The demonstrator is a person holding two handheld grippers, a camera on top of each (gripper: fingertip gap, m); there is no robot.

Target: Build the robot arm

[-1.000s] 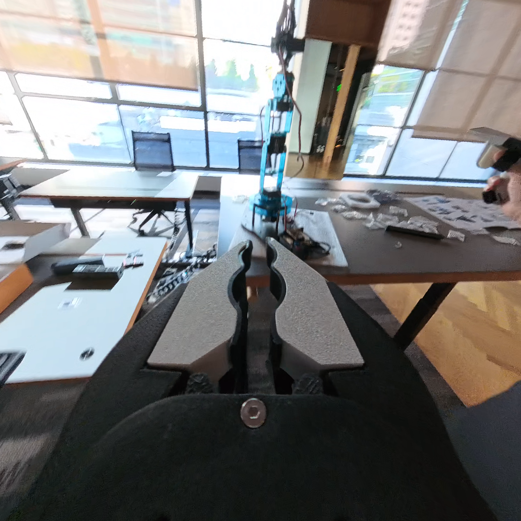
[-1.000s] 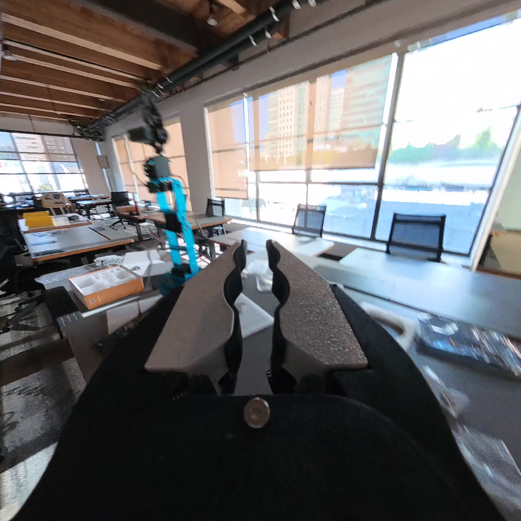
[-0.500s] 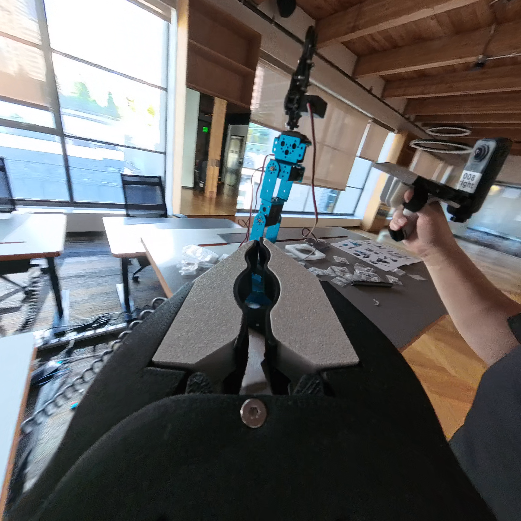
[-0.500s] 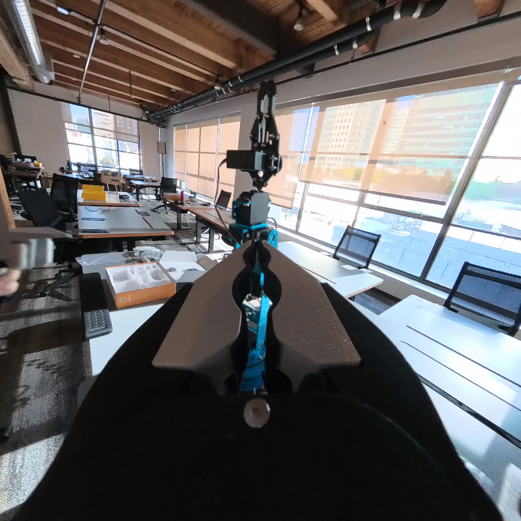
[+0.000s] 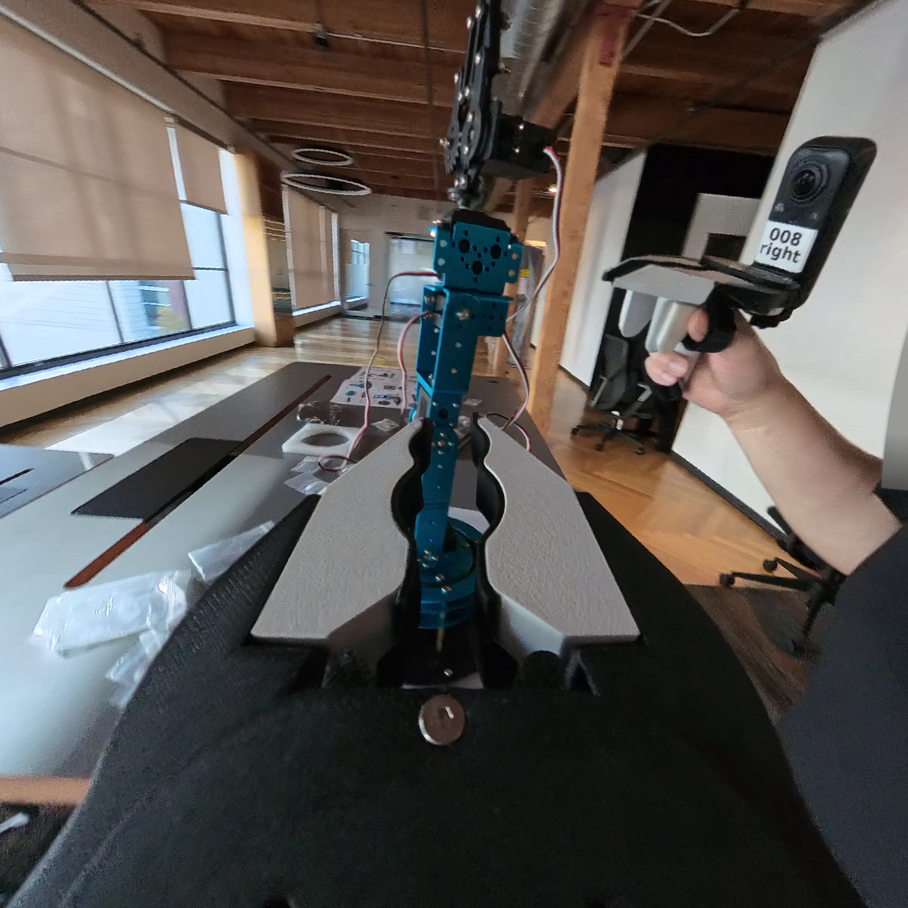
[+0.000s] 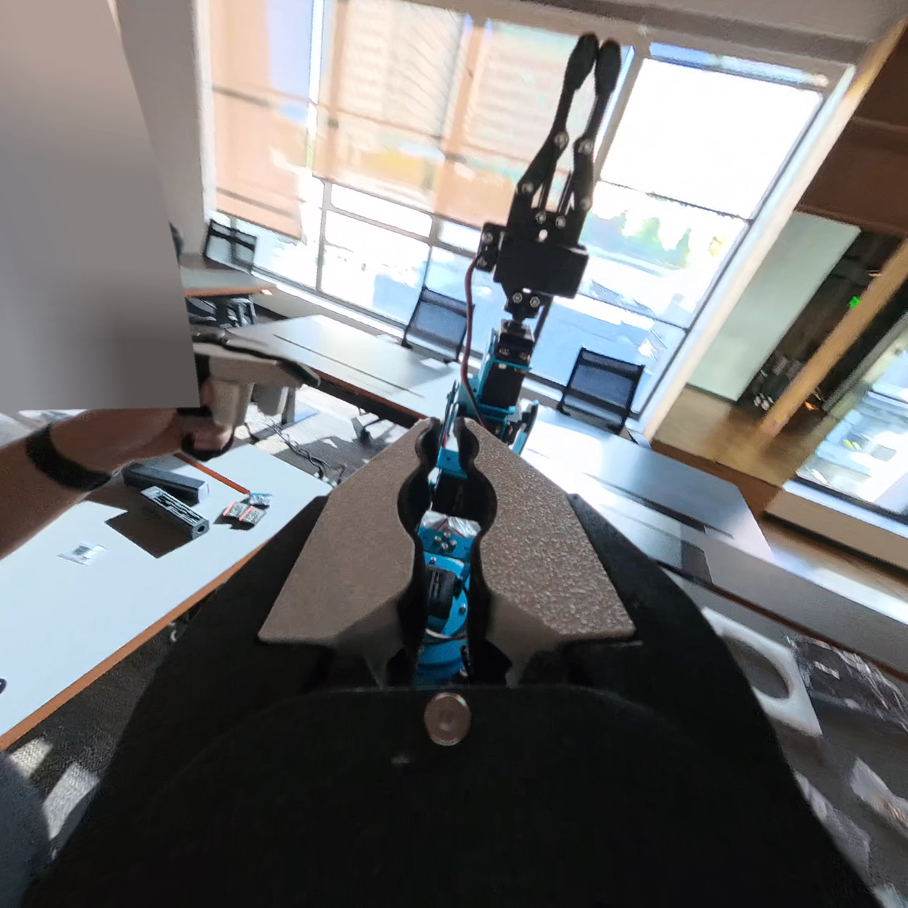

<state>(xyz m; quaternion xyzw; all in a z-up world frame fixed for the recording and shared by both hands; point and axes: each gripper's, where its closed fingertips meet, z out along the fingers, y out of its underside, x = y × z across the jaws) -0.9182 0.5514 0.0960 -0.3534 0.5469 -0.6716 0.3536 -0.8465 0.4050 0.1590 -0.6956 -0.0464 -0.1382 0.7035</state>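
A blue metal robot arm [image 5: 459,314] with a black claw [image 5: 479,123] on top stands upright on a dark table [image 5: 275,422]. My left gripper [image 5: 450,425] is open by a small gap and empty; the arm's lower part shows through the gap, farther off. My right gripper [image 6: 447,426] is open by only a narrow slit, also empty, and points at the same arm [image 6: 496,388] and its shut claw [image 6: 555,196]. The right gripper also shows in the left wrist view [image 5: 658,282], held in a hand to the right of the arm. The left gripper shows in the right wrist view [image 6: 255,366].
Clear plastic bags [image 5: 113,619], a white foam piece with a round hole [image 5: 319,437] and a printed sheet [image 5: 378,388] lie on the table. A wooden post [image 5: 565,295] stands behind it. A white table holds black boxes [image 6: 172,506]. Office chairs [image 6: 599,388] stand by the windows.
Both grippers swung around and closer to the blue arm, now seen from other sides. Both were shut half a second ago and have parted slightly, the left more.
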